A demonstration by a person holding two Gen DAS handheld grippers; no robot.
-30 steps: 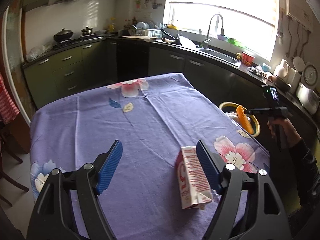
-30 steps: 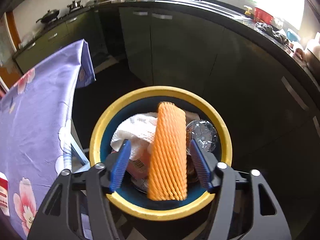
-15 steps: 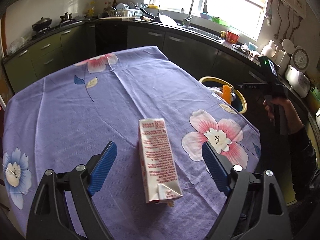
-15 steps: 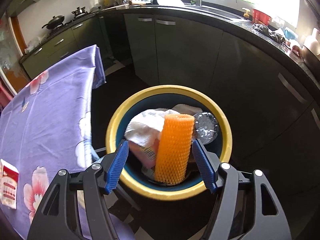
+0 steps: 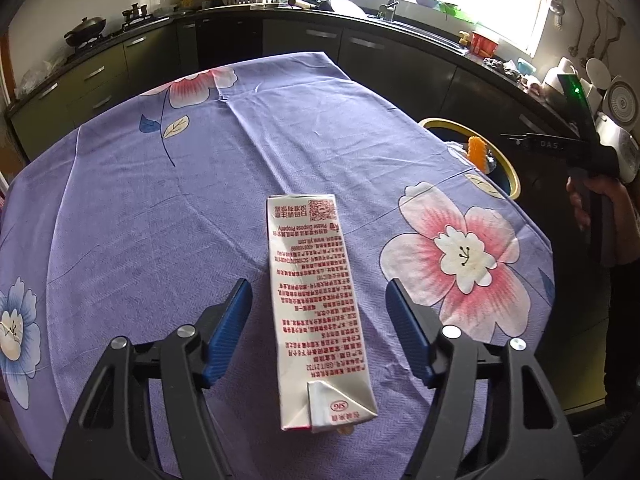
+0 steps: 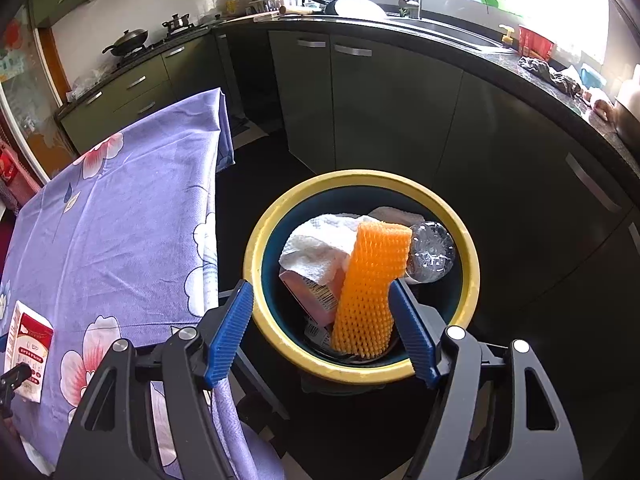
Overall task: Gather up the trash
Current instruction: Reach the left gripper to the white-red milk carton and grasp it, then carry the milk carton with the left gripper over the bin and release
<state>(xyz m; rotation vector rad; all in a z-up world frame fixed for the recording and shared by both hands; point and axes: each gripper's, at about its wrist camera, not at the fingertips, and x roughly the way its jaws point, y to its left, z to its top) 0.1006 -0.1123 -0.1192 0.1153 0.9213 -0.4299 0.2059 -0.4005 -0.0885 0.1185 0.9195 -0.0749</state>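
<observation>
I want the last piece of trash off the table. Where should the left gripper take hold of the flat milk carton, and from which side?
Grip the milk carton across its narrow width at mid-length, coming down from above. It lies flat on the tablecloth, its long axis running away between the open left gripper fingers, so they already straddle its long edges.

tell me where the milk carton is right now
The milk carton lies flat on the purple tablecloth, between the open jaws of the left gripper, left of a pink flower print.
</observation>
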